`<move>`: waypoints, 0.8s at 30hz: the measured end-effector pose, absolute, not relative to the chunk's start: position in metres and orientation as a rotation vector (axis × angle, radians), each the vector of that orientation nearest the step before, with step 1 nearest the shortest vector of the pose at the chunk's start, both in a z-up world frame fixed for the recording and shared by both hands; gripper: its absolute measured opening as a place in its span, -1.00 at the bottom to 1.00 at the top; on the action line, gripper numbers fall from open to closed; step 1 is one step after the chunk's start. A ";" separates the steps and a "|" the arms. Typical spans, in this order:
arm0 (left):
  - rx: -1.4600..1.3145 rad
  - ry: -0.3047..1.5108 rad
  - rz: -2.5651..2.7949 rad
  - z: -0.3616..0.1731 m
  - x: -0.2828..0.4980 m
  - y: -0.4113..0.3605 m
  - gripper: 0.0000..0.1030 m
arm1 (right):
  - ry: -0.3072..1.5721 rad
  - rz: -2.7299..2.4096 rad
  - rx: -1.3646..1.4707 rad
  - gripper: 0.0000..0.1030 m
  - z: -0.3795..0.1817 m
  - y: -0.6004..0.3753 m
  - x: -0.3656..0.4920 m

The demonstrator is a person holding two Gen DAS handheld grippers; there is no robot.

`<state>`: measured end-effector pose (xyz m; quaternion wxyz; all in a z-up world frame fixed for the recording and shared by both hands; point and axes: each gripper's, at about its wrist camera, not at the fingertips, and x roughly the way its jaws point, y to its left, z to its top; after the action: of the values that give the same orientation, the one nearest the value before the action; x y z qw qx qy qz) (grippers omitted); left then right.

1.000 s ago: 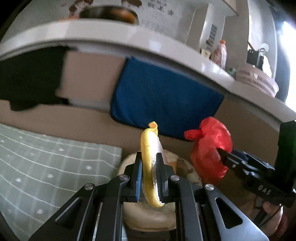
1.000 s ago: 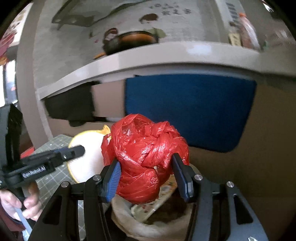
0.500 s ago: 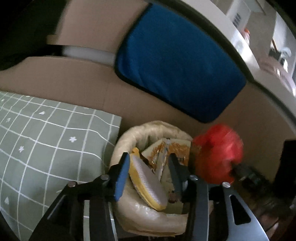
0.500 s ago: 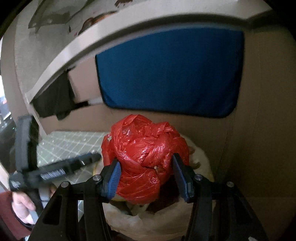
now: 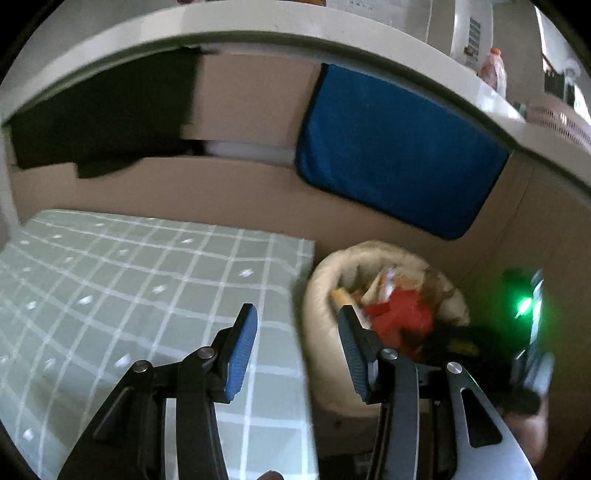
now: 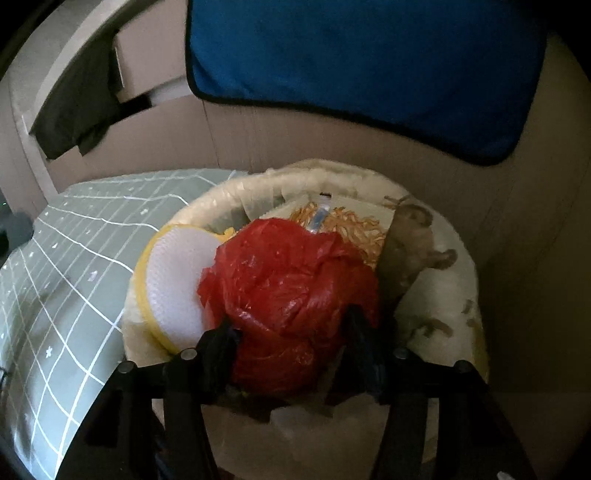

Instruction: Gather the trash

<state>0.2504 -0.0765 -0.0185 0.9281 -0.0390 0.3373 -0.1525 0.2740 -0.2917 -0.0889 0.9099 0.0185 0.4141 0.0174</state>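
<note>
A bin with a cream liner (image 5: pixel 321 280) (image 6: pixel 255 184) stands beside a green checked mat. My left gripper (image 5: pixel 297 314) hangs open and empty over the mat's edge, just left of the bin. A yellow-rimmed white pad (image 6: pixel 173 280) (image 5: pixel 338 295) lies inside the bin against its left wall. A knotted red plastic bag (image 6: pixel 291 280) (image 5: pixel 399 317) rests on the trash in the bin, between the fingers of my right gripper (image 6: pixel 290 321). Those jaws are opening, and both fingers still touch the bag's sides. Noodle scraps and brown waste lie behind the bag.
The green checked mat (image 5: pixel 147 280) (image 6: pixel 55 277) spreads left of the bin. Cardboard walls with a blue cushion (image 5: pixel 399 147) (image 6: pixel 369 62) stand close behind and to the right. A white shelf edge (image 5: pixel 258 26) runs overhead. A hand (image 5: pixel 528 424) holds the right gripper.
My left gripper let the yellow-rimmed pad drop into the bin, then swung left over the mat. My right gripper sank with the red bag down into the bin.
</note>
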 end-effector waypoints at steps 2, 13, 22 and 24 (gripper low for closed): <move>-0.045 0.683 -0.286 -0.019 0.232 -0.073 -0.09 | 0.817 0.034 0.048 0.07 -0.080 -0.292 0.265; 0.019 0.662 -0.206 -0.011 0.122 -0.049 -0.09 | 0.532 0.100 0.078 0.09 0.005 -0.258 0.142; 0.066 0.536 -0.033 0.018 0.042 -0.033 -0.09 | 0.492 0.144 -0.008 0.10 0.012 -0.217 0.052; 0.064 0.523 -0.014 0.019 0.033 -0.033 -0.09 | 0.488 0.149 -0.012 0.10 0.009 -0.211 0.040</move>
<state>0.0334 -0.0331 0.0194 0.9655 0.0317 0.2583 -0.0071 0.0396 -0.2107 0.0092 0.9677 -0.0059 0.2411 0.0735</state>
